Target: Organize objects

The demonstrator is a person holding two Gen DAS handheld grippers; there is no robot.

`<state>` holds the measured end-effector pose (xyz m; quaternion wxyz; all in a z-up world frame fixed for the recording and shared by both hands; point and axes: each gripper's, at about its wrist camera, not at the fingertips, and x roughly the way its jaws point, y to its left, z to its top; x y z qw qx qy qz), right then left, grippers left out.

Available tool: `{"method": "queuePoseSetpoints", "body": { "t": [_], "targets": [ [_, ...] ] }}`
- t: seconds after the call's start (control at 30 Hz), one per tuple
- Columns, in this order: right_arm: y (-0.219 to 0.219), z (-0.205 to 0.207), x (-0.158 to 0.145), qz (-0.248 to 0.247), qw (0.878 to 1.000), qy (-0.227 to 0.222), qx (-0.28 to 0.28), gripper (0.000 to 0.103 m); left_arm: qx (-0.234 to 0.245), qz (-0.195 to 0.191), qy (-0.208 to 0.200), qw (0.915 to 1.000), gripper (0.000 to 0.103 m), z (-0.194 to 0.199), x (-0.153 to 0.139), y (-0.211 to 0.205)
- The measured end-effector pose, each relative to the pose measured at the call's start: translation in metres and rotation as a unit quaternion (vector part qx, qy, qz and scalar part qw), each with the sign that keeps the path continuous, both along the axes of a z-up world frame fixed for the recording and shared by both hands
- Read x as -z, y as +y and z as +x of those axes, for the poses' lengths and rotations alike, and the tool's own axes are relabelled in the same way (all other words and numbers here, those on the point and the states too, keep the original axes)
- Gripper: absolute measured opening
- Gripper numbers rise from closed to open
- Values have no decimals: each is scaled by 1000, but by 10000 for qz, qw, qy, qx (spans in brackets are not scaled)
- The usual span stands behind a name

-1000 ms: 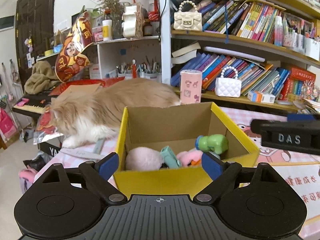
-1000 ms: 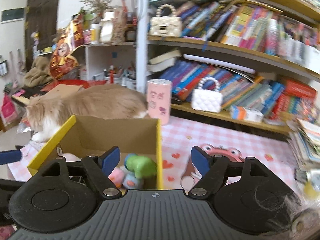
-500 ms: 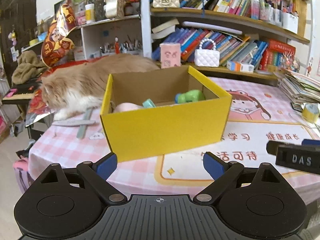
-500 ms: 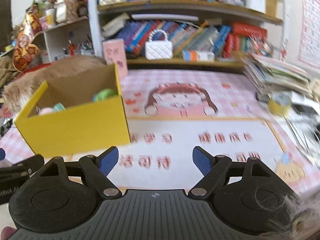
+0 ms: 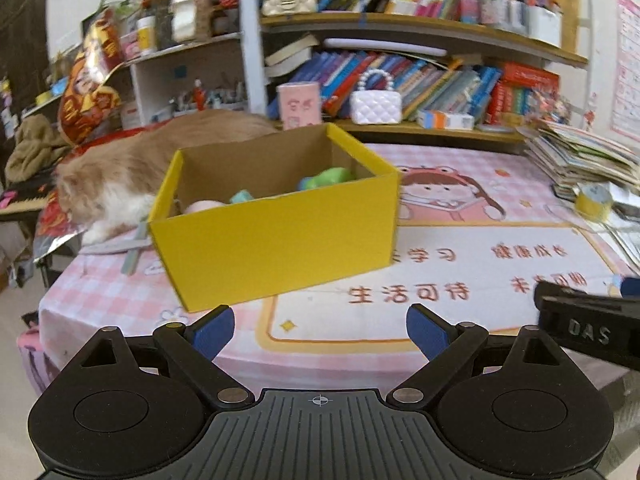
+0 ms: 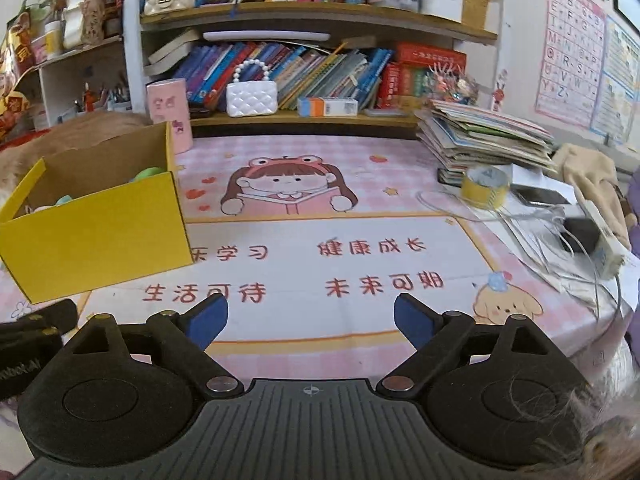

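A yellow cardboard box (image 5: 276,236) stands on the pink tablecloth at the left; it also shows in the right wrist view (image 6: 96,240). Inside it lie a green toy (image 5: 328,178), a teal toy (image 5: 242,197) and a pale pink soft toy (image 5: 200,206). My left gripper (image 5: 320,330) is open and empty, held back at the table's front edge in front of the box. My right gripper (image 6: 310,318) is open and empty, over the front middle of the table, to the right of the box.
A fluffy orange-and-white cat (image 5: 132,172) lies behind and left of the box. A pink cylinder (image 6: 168,114) and a white handbag (image 6: 251,98) stand at the bookshelf. A stack of books (image 6: 484,136), a yellow tape roll (image 6: 486,186) and cables (image 6: 560,236) crowd the right side.
Both grippers have pulled back from above the box toward the table's front edge. The box and its toys now sit farther away. Both grippers stay open.
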<state>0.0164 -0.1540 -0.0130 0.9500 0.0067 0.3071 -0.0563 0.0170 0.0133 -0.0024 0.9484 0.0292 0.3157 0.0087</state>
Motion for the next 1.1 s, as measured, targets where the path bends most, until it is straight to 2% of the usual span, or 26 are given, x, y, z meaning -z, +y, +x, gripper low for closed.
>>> {"method": "queuePoseSetpoints", "body": {
  "t": [0.27,0.6,1.1],
  "targets": [
    [-11,-7,1,-154,9999,-61,34,93,52,-9,-2,10000,95,2,0,-16],
    [-24,-13,0,-76,9999,-35,105,97,-40,47,12,10000,95,-1,1,-25],
    [-19,-19,1,-180,9998,29,29,100,-119,82,-56,9999,99,-11,-2,-25]
  ]
}}
